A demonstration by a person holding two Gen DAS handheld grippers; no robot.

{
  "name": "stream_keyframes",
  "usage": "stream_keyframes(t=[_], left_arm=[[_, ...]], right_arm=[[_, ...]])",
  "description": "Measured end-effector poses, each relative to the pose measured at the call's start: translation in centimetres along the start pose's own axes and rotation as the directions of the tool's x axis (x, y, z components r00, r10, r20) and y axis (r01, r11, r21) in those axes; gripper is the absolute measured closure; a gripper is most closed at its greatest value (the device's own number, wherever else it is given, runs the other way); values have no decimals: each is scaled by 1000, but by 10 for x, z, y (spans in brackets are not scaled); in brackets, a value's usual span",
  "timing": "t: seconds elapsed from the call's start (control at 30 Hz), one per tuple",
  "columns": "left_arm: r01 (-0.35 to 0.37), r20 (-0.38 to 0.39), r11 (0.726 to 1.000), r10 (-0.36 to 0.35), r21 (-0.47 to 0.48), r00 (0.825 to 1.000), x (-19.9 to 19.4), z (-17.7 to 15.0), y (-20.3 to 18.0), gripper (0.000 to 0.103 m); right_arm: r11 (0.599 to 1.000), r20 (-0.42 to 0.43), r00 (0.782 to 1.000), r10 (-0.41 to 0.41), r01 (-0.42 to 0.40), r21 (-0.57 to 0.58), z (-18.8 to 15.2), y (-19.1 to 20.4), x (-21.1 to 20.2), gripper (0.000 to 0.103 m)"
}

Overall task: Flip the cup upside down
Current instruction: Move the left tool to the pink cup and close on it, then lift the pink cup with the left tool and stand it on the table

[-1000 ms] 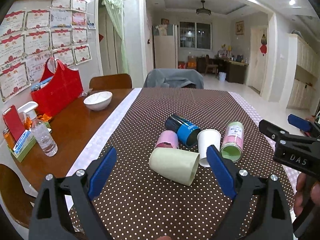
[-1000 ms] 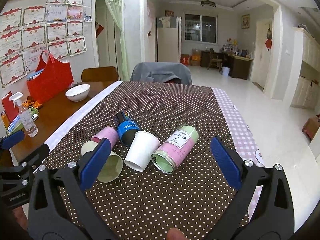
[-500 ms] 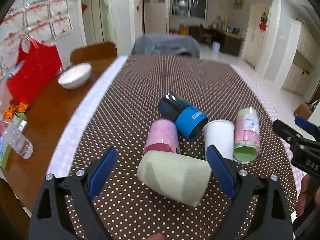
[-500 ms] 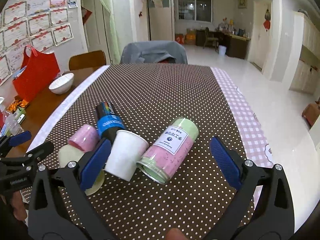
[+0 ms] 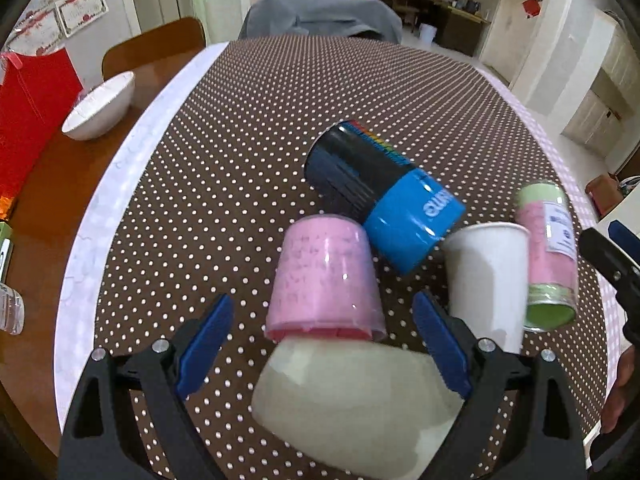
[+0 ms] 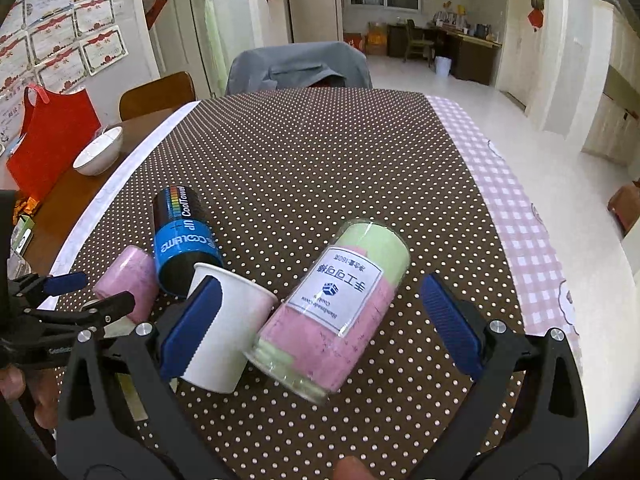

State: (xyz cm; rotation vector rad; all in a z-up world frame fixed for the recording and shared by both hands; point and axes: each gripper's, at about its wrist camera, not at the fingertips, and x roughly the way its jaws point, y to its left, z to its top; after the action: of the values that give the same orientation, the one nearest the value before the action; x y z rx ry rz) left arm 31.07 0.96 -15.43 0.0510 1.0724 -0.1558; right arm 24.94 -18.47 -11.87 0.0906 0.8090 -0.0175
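Several cups and cans lie on their sides on the brown dotted tablecloth (image 5: 240, 128). A pale green cup (image 5: 352, 404) lies between the open fingers of my left gripper (image 5: 322, 350), close to the camera. A pink cup (image 5: 324, 280) lies just beyond it. A white paper cup (image 6: 224, 336) lies on its side by the left finger of my open right gripper (image 6: 320, 328); it also shows in the left wrist view (image 5: 488, 280). A pink-and-green can (image 6: 340, 312) lies between the right gripper's fingers.
A black-and-blue can (image 5: 384, 196) lies behind the pink cup. A white bowl (image 5: 100, 106) and a red bag (image 5: 28, 120) stand on the bare wood at the left. A grey-covered chair (image 6: 300, 68) stands at the far end. The tablecloth's right edge (image 6: 520, 216) is checked pink.
Both grippers moved forward and down toward the cups. The pale green cup now lies between the left fingers, and the pink-and-green can between the right fingers. Both stay open.
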Motion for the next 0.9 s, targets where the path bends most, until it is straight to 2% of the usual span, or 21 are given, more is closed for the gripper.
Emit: stream_keyframes(t=[0.27,0.33,0.4,0.6,0.9], left_arm=[[23,-54,1000,-23,-6,998,24,11,7,15],[29,-72,1000,-30,-8,997,27,12,8,35],[42,-79,999,-42,-7,996,29,12,8,41],[71,-62,997,-73,-25,995,29,14,10,42],[83,34,994,-81,-67,996,4,25,15,43]], right_arm=[[1000,-32,999,15,-16,-7,8,8,21,6],[1000,-37,999,19,-19,-6,10,7,25,6],[1000,-43,999,22,-22,-5,10,8,29,6],[1000,-44,999,22,-22,0,9,7,29,6],[1000,-16,1000,18,-18,20,8,1,13,6]])
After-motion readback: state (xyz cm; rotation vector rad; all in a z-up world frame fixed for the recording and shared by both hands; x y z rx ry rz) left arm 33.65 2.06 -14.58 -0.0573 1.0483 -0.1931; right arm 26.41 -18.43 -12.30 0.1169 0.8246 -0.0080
